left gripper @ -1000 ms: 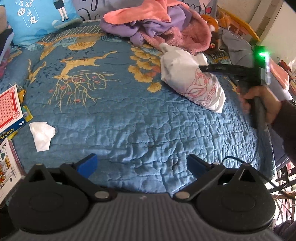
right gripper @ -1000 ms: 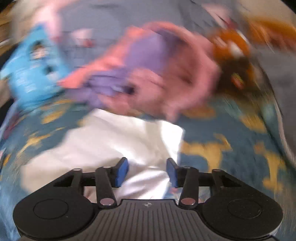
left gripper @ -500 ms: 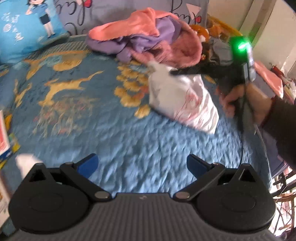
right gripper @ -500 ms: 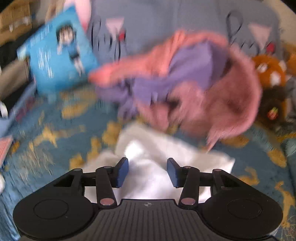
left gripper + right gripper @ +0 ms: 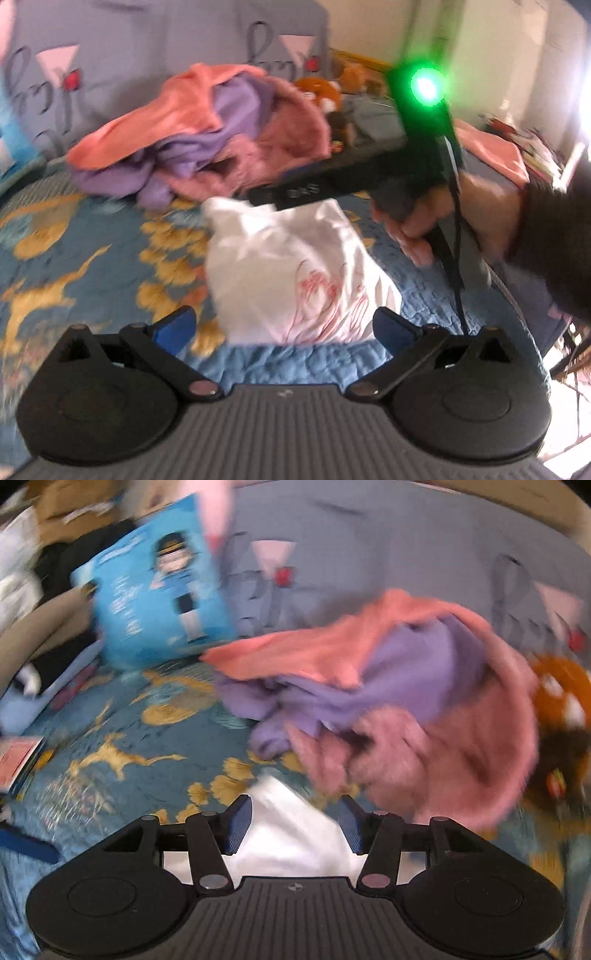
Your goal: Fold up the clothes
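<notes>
White garment lies between both gaping tongs.

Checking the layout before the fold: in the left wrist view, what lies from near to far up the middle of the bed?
Left gripper → white garment → pile of pink and purple clothes → grey pillow.

My fingers wore ribbed blue pads on matt black plastic. The white garment looked like smooth thin cloth, the pink one fuzzy, and the blue bedspread was quilted and stitched.
</notes>
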A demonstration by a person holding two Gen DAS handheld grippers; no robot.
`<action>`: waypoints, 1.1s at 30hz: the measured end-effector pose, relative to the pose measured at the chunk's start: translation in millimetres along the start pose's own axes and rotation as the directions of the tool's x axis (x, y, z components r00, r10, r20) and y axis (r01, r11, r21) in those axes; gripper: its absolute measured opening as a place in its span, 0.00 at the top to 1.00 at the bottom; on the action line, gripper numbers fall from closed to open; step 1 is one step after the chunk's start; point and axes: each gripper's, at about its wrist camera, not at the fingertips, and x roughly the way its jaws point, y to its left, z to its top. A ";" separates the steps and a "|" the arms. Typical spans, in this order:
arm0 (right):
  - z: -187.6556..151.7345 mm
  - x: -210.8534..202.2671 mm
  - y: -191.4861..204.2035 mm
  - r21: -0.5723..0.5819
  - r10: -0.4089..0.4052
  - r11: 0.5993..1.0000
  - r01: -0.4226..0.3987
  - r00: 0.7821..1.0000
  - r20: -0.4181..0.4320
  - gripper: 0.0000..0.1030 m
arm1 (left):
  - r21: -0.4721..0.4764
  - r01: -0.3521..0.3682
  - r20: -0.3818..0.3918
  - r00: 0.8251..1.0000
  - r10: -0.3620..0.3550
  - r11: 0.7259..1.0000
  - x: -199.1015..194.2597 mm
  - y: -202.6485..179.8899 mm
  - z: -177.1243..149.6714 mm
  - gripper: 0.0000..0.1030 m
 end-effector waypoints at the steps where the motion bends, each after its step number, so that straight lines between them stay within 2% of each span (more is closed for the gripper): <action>1: 7.6 4.3 -0.6 -0.033 0.029 0.999 -0.029 1.000 -0.012 0.51 | 0.016 0.007 0.005 1.000 -0.007 1.000 4.0 1.1 1.6 0.00; 5: 35.0 26.7 -7.4 -0.052 0.126 0.990 -0.132 0.988 -0.091 0.51 | 0.033 0.010 -0.014 1.000 -0.009 0.999 23.5 11.2 3.0 0.00; 8: 43.0 42.7 -7.9 -0.042 0.139 0.989 -0.145 0.982 -0.128 0.51 | -0.068 0.054 -0.077 0.995 -0.059 0.996 35.9 29.9 -0.6 0.00; 10: 43.4 52.0 -9.8 -0.007 0.154 0.988 -0.157 0.977 -0.146 0.51 | -0.136 0.086 -0.069 0.993 -0.096 0.987 33.9 41.4 -1.9 0.00; 12: 42.6 60.4 -12.1 0.034 0.169 0.986 -0.166 0.972 -0.164 0.51 | -0.215 0.140 -0.050 0.987 -0.154 0.967 31.7 53.3 -2.6 0.00; 15: 37.2 69.7 -16.1 0.102 0.185 0.981 -0.168 0.963 -0.195 0.52 | -0.345 0.219 -0.030 0.969 -0.244 0.913 33.4 70.2 -3.3 0.00; 17: 33.7 75.4 -16.8 0.114 0.180 0.981 -0.158 0.958 -0.225 0.62 | -0.416 0.219 -0.037 0.966 -0.257 0.882 38.9 80.0 -4.1 0.00; 19: 31.7 78.4 -15.7 0.109 0.173 0.983 -0.150 0.952 -0.251 0.89 | -0.496 0.182 -0.076 0.965 -0.251 0.849 48.6 91.4 -8.1 0.04; 20: 31.2 79.0 -15.0 0.108 0.172 0.983 -0.149 0.950 -0.260 0.90 | -0.529 0.168 -0.095 0.962 -0.254 0.832 53.1 96.4 -10.2 0.18; 21: 31.1 78.7 -14.2 0.107 0.174 0.983 -0.150 0.949 -0.263 0.91 | -0.547 0.170 -0.108 0.957 -0.271 0.820 56.5 99.2 -12.4 0.41; 22: 31.1 77.9 -13.2 0.105 0.175 0.983 -0.152 0.949 -0.262 0.92 | -0.558 0.172 -0.118 0.952 -0.282 0.812 58.9 101.0 -13.9 0.52; 23: 31.5 76.7 -13.3 0.106 0.173 0.983 -0.150 0.951 -0.258 0.93 | -0.551 0.171 -0.117 0.953 -0.279 0.817 58.1 99.5 -13.6 0.60; 29: 35.7 63.9 -20.5 0.122 0.114 0.988 -0.090 0.972 -0.207 0.95 | -0.511 0.166 -0.114 0.960 -0.257 0.843 53.8 91.5 -11.8 0.76; 33: 38.8 54.7 -29.8 0.140 0.045 0.990 -0.021 0.984 -0.174 0.95 | -0.533 0.140 -0.130 0.961 -0.245 0.834 57.1 95.3 -15.5 0.80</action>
